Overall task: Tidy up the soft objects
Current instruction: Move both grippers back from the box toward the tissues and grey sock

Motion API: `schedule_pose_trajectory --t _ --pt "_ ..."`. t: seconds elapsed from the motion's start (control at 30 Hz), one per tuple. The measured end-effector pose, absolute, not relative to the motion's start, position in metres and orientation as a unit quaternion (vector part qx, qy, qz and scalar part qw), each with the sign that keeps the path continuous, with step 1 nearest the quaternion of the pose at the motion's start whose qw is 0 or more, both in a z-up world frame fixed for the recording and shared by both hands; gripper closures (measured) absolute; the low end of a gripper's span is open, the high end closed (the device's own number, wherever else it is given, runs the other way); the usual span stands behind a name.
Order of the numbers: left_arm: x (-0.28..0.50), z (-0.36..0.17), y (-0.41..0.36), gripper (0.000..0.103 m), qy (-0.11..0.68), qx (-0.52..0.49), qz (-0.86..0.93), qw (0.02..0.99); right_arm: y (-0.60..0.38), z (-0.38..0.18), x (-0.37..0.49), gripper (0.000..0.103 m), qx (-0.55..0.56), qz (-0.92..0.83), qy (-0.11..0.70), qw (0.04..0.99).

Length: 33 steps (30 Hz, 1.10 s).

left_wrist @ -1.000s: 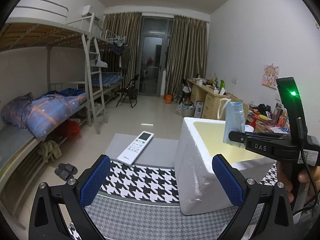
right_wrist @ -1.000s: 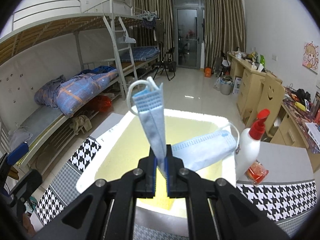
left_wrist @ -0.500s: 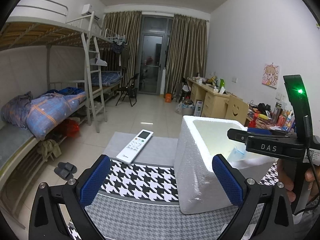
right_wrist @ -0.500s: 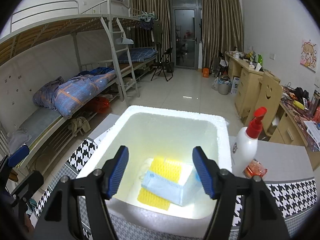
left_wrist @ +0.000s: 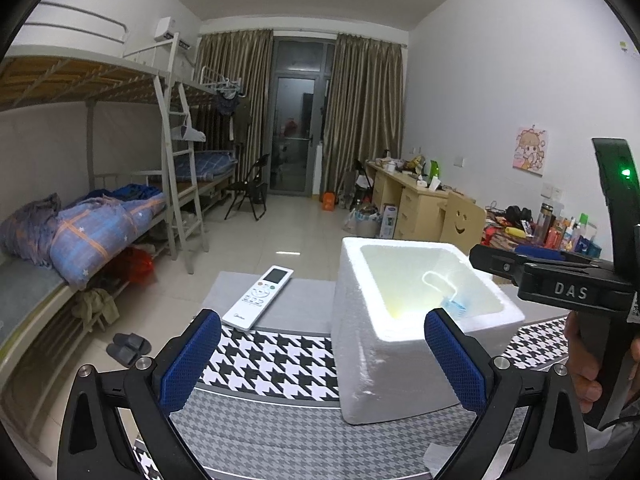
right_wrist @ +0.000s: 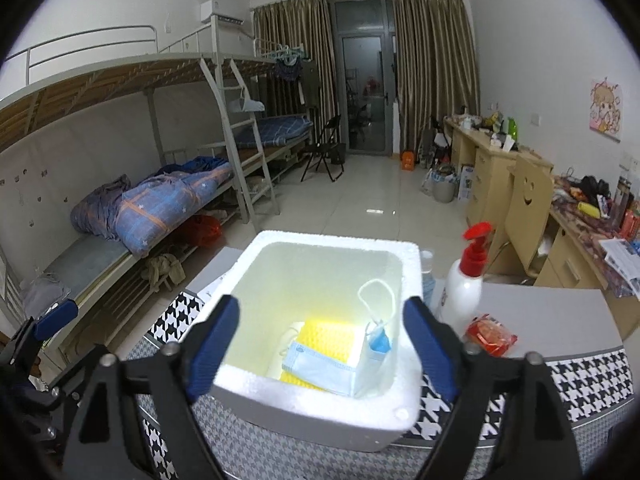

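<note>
White walls enclose a pale tiled floor (left_wrist: 256, 248). Grey metal bunk beds (left_wrist: 120, 128) line the left; olive-brown curtains (left_wrist: 364, 112) flank a dark glass balcony door (left_wrist: 294, 136); light wooden desks (right_wrist: 492, 164) line the right.

remote (left_wrist: 258, 297): white, lower centre of left view, flat on grey patch of counter (left_wrist: 304, 296)
spray bottle (right_wrist: 464, 280): white, red pump top, upright, right of centre in right view
red packet (right_wrist: 490, 334): lower right, just beside the bottle base
cloth (left_wrist: 272, 360): black-white houndstooth, bottom of frame
bunk bed (right_wrist: 168, 120): left side, blue quilt (right_wrist: 160, 206) on lower bunk
slippers (left_wrist: 128, 346): lower left, on floor
folding chair (right_wrist: 326, 146): centre, near curtains (right_wrist: 436, 68)
desk row (right_wrist: 496, 160): right, cluttered
</note>
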<state>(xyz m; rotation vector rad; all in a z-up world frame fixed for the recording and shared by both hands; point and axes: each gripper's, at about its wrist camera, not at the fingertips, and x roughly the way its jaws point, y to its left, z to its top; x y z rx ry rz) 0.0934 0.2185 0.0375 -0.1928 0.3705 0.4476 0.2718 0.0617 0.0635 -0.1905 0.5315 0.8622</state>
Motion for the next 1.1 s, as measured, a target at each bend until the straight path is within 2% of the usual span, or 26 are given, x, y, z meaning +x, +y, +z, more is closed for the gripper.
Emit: schedule_pose_trajectory --t 0.4,1.1 --pt "0.090 0.044 0.193 0.001 0.180 -0.081 0.195 0.961 0.026 0.077 0.249 0.008 -0.082 0.418 0.215 0.879" --pt "0.079 0.050 0.144 0.001 0.170 -0.062 0.141 0.973 -0.040 0.073 0.225 0.007 -0.063 0.387 0.187 0.901"
